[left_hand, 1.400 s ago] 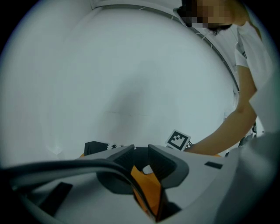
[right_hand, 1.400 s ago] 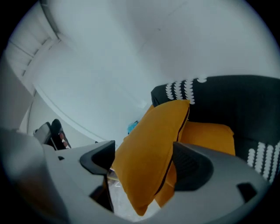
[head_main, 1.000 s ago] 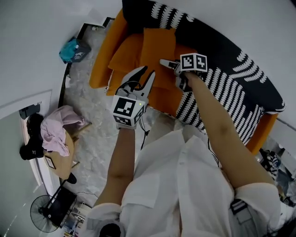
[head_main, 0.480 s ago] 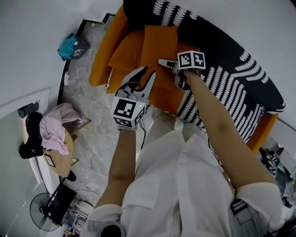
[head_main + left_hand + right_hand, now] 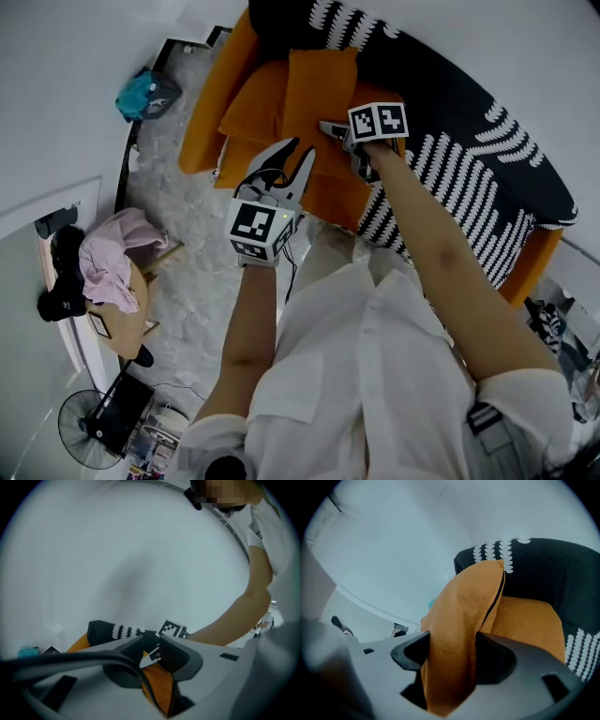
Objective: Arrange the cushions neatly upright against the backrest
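Note:
An orange cushion (image 5: 323, 86) stands on edge on the orange sofa (image 5: 208, 112), against the black patterned backrest. A second orange cushion (image 5: 253, 105) lies to its left. My right gripper (image 5: 331, 129) is at the upright cushion's near edge. In the right gripper view its jaws have just been closing, and the pads of my right gripper (image 5: 452, 653) now press on the orange cushion (image 5: 464, 606). My left gripper (image 5: 301, 144) hovers over the seat's front, apart from both cushions. In the left gripper view my left gripper (image 5: 151, 644) is narrowly open with nothing between the pads.
A black throw with white marks (image 5: 450, 122) covers the backrest and the sofa's right half. On the marble floor to the left are a teal bag (image 5: 150, 94), a small table with pink cloth (image 5: 117, 262) and a fan (image 5: 89, 433).
My right gripper has shifted slightly left onto the upright cushion's edge. The left gripper has not moved.

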Available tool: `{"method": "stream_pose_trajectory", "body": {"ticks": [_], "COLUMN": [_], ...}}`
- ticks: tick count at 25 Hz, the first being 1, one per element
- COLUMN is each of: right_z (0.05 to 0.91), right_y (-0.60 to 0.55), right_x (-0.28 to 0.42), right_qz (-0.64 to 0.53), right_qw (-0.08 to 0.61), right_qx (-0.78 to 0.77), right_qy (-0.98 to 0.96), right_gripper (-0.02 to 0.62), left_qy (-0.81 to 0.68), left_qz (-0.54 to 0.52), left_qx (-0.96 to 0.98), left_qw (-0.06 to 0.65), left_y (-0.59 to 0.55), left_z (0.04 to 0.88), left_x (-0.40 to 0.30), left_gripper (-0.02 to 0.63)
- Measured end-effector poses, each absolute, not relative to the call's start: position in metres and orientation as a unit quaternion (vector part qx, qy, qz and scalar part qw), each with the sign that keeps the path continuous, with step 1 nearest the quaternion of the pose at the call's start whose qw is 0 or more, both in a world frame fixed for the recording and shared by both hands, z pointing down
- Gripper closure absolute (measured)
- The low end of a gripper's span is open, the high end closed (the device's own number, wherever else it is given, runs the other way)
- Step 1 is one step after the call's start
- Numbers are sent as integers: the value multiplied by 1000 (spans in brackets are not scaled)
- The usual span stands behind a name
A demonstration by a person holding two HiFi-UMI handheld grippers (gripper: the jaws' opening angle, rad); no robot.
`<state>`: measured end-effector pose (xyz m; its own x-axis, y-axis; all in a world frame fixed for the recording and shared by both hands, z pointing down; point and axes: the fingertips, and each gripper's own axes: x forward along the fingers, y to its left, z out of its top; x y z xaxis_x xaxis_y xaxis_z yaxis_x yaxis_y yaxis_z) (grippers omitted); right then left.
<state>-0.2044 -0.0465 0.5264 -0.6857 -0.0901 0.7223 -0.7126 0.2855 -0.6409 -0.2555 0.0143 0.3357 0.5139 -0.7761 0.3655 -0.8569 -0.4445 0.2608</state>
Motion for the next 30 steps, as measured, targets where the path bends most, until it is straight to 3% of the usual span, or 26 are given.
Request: {"method": "stream_pose_trajectory", "body": {"ticks": [16,23,30], "right_z": [502,482,455], "right_y": [-39,-39,-42], "right_x": [-200,-174,-129], "right_qz": [390,286,216], "right_qw": [391,448,457], "right_qx": [255,239,214], "right_qy": [-794,-813,-836], "right_gripper": [388,393,391], "left_qy": [-483,-471,-437], "left_qz": [85,76,89], "left_qx": [847,855,872], "left_qw": [207,205,202], "left_y": [20,21,7], "left_z": [326,321,320], "left_x": [-250,-239,-200], "left_gripper": [488,488,488]}}
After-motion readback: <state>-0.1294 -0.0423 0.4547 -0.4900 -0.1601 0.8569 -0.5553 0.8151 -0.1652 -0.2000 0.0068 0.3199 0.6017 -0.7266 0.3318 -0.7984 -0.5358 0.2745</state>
